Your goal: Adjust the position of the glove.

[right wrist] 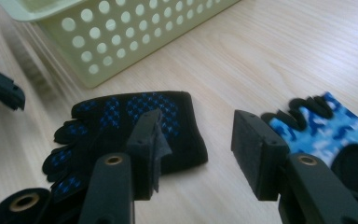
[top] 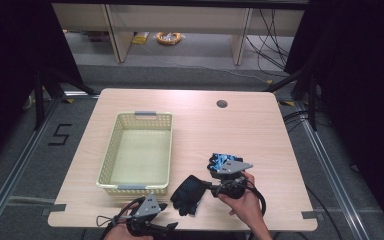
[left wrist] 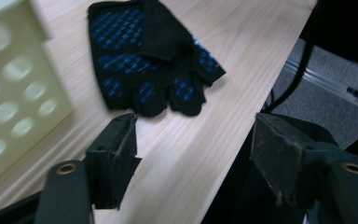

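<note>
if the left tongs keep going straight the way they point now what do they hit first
Most likely the black glove, lying flat on the table just ahead of the open left tongs. Bare wood lies between them; depth is hard to judge.

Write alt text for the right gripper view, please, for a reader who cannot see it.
Two open black jaws frame a wooden table where a black glove with blue dots lies flat. A blue camouflage glove lies at the right, and a pale yellow perforated basket stands behind.

Even overhead light; dark surround; soft shadows; near basket (left wrist: 14, 88) blurred.
</note>
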Tool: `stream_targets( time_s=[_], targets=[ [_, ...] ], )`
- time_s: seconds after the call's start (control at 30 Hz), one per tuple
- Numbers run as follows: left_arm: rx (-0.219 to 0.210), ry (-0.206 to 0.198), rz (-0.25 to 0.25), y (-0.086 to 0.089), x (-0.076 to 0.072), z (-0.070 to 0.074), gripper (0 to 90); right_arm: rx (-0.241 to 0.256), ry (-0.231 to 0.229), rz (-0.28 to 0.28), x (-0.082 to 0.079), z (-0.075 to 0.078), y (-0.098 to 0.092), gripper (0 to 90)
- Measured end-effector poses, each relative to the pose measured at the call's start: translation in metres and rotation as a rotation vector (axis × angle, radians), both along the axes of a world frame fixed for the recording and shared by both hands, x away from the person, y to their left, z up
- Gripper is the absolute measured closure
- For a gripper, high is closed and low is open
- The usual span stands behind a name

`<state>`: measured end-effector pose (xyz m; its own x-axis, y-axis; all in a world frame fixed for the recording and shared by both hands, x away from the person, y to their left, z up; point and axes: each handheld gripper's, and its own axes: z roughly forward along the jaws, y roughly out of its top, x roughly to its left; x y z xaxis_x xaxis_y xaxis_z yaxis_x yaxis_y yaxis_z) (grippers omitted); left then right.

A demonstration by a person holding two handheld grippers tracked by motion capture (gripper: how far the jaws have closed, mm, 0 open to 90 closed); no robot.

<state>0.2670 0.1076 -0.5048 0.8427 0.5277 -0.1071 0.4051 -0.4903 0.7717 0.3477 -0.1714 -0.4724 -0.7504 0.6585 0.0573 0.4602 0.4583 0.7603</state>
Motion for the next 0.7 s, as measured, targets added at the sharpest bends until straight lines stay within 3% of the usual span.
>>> stream_targets(
  time_s=[0.03, 0.07, 0.1, 0.13, 0.17, 0.23, 0.33, 0.43, 0.5, 0.7],
  targets=[
    [-0.027, 0.010, 0.013, -0.006, -0.001, -0.001, 32.2, -0.008, 0.001, 0.009, 0.004, -0.002, 0.004, 54.5],
    [-0.020, 0.006, 0.008, -0.010, 0.001, -0.001, 32.4, -0.016, 0.015, 0.009, 0.008, -0.003, 0.008, 54.5],
    [0.011, -0.006, -0.005, -0.012, 0.003, 0.000, 33.3, -0.019, 0.023, 0.008, 0.010, -0.004, 0.011, 54.6],
    [0.005, 0.015, 0.001, -0.015, 0.003, 0.000, 35.3, -0.021, 0.040, 0.024, 0.016, -0.005, 0.014, 55.2],
    [0.013, -0.006, -0.008, -0.017, 0.006, 0.000, 35.3, -0.021, 0.040, 0.024, 0.016, -0.005, 0.014, 55.2],
    [0.021, 0.004, 0.003, -0.022, 0.009, -0.002, 39.5, -0.019, 0.039, 0.030, 0.021, -0.008, 0.018, 55.3],
    [0.073, -0.018, -0.022, -0.033, 0.013, -0.004, 44.3, -0.018, 0.061, 0.030, 0.029, -0.013, 0.022, 55.5],
    [0.079, -0.015, -0.031, -0.038, 0.015, -0.005, 46.4, -0.020, 0.059, 0.032, 0.031, -0.015, 0.024, 55.8],
    [0.099, -0.014, -0.036, -0.042, 0.016, -0.006, 47.5, -0.032, 0.081, 0.043, 0.032, -0.014, 0.025, 56.4],
    [0.141, -0.046, -0.057, -0.043, 0.017, -0.008, 54.5, -0.037, 0.123, 0.031, 0.038, -0.023, 0.033, 60.4]
  ],
)
